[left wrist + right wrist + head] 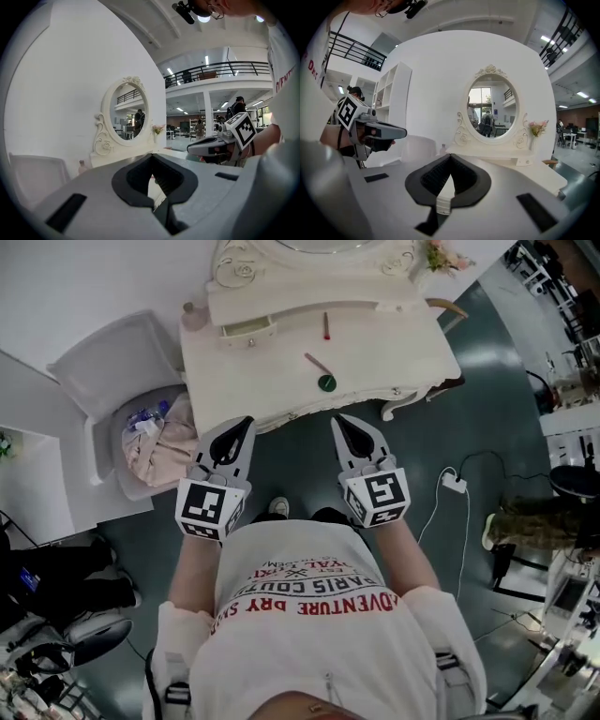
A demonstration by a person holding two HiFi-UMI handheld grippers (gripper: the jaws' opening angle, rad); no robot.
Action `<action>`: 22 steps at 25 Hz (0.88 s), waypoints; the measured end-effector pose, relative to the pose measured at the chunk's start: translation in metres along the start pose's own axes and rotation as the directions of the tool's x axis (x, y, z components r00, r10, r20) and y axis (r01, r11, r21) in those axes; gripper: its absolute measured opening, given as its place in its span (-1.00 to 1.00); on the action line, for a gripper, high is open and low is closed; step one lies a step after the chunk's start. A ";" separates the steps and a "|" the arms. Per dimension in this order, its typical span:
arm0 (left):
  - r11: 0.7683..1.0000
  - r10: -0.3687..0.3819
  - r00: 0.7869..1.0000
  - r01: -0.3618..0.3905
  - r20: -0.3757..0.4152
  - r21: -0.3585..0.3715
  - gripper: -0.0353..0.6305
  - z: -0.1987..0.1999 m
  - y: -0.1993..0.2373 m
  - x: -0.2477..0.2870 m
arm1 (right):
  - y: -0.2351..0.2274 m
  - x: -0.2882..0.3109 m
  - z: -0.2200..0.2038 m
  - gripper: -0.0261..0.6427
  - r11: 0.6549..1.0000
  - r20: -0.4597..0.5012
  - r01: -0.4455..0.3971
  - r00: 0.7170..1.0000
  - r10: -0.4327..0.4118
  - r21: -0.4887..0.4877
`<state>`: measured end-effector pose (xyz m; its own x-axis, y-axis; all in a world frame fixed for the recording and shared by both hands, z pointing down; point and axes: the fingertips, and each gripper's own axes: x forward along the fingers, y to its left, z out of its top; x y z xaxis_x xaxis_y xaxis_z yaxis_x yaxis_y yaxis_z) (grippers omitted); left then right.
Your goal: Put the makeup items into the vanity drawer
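While shut, left tongs (247,422) and right tongs (338,420) hover near vanity (272,357).

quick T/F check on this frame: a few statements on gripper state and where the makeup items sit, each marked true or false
1. The left gripper and right gripper are both shut and empty. True.
2. The green round item lies in the small drawer. False: it lies on the vanity top, near the front edge.
3. A red stick lies on the vanity top. True.
4. The left gripper holds the pink bottle. False: the bottle stands at the vanity's back left corner.
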<state>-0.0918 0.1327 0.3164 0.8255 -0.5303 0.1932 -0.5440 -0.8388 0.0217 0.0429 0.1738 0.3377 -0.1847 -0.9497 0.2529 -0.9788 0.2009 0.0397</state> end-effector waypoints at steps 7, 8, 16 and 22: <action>0.999 0.021 1.000 -0.021 0.007 -0.036 -0.88 -0.002 0.035 0.057 | -0.037 0.067 -0.012 -0.93 0.999 -0.066 -0.043 0.997 0.043 0.011; 0.999 0.028 1.000 -0.028 0.007 -0.039 -0.88 -0.001 0.040 0.066 | -0.045 0.077 -0.014 -0.93 0.998 -0.078 -0.055 0.995 0.056 0.016; 0.992 0.101 0.995 -0.101 -0.005 -0.075 -0.88 0.004 0.071 0.155 | -0.111 0.162 -0.034 -0.93 0.980 -0.201 -0.197 0.961 0.193 -0.002; 0.982 0.153 0.988 -0.154 -0.015 -0.110 -0.88 -0.002 0.075 0.208 | -0.143 0.205 -0.088 -0.93 0.947 -0.392 -0.320 0.867 0.307 0.033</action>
<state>0.0387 -0.0404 0.3598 0.7300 -0.6507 0.2090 -0.6779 -0.7284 0.0995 0.1527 -0.0280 0.4690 -0.4255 -0.6680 0.6105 -0.8707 0.4861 -0.0750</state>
